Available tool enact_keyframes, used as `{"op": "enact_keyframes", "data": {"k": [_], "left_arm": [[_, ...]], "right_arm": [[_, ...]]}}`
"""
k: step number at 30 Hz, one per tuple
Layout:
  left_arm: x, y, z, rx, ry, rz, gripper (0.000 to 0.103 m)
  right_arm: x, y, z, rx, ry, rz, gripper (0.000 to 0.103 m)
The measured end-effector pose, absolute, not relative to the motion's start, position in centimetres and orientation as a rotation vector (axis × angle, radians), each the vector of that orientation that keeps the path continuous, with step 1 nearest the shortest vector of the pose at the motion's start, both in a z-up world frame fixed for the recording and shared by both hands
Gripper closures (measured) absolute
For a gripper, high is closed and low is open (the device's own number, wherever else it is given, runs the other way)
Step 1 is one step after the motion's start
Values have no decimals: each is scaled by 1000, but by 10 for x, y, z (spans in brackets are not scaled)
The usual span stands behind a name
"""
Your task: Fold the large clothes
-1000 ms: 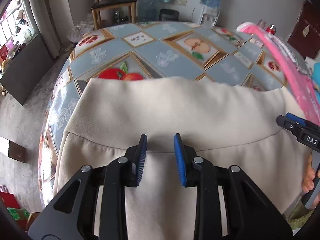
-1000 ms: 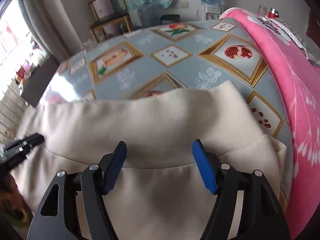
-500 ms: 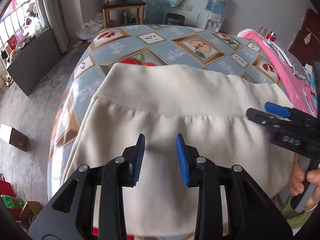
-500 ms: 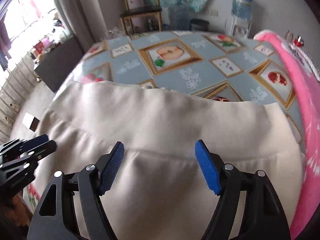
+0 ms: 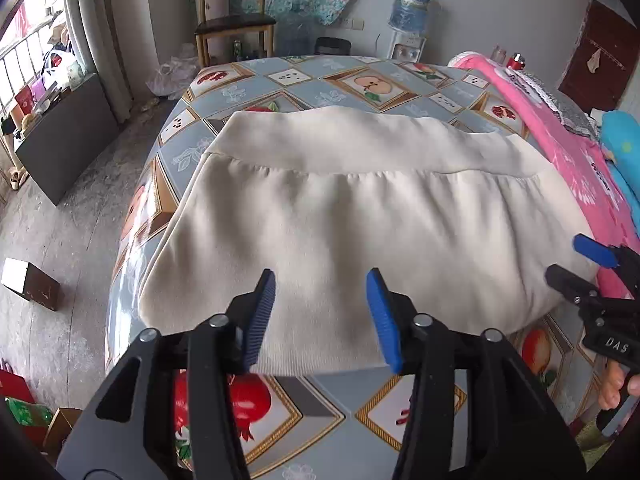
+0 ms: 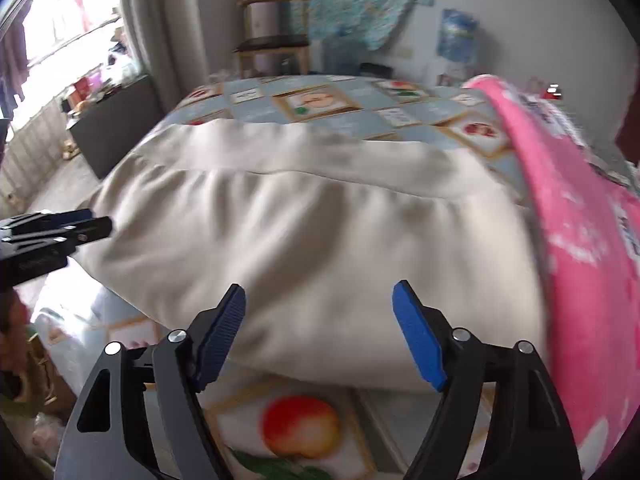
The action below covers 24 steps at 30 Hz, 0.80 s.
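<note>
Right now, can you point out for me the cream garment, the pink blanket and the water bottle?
cream garment [image 5: 360, 216], left wrist view, middle of its top layer.
pink blanket [image 6: 592, 264], right wrist view, its broad side beside the garment.
water bottle [image 5: 412, 8], left wrist view, its blue body by the far wall.

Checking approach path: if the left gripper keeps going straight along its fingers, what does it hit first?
Most likely the near folded edge of the cream garment, lying on the patterned tablecloth. The left gripper is open with nothing between its pads; depth is uncertain.
</note>
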<state>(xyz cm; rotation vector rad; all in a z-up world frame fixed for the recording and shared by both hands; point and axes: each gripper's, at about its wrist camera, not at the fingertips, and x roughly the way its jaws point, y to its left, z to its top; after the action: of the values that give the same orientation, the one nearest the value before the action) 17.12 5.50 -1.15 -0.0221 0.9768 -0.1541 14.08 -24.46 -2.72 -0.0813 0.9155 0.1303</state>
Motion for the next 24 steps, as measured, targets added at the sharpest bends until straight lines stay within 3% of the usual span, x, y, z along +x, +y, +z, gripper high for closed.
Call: {"op": "enact_keyframes", "data": {"k": [5,10,12,15,24], "left_arm": [[163,50,-26,-20,989,-159,49],[147,53,-15,-62,941,-192,44],[134,52,-4,-46,903,-202,35],[114,47,14,-31,859,-240,22],[67,16,63,101,720,-219,7]], "right_arm": [[127,-280,-60,-28,996,26,27],[115,-271,-36,-29,958,55,27],[105,-267,-20,-18,904,71,27],[86,-262,0,11,833,85,14],[46,-252,42,4,696,9,6]]}}
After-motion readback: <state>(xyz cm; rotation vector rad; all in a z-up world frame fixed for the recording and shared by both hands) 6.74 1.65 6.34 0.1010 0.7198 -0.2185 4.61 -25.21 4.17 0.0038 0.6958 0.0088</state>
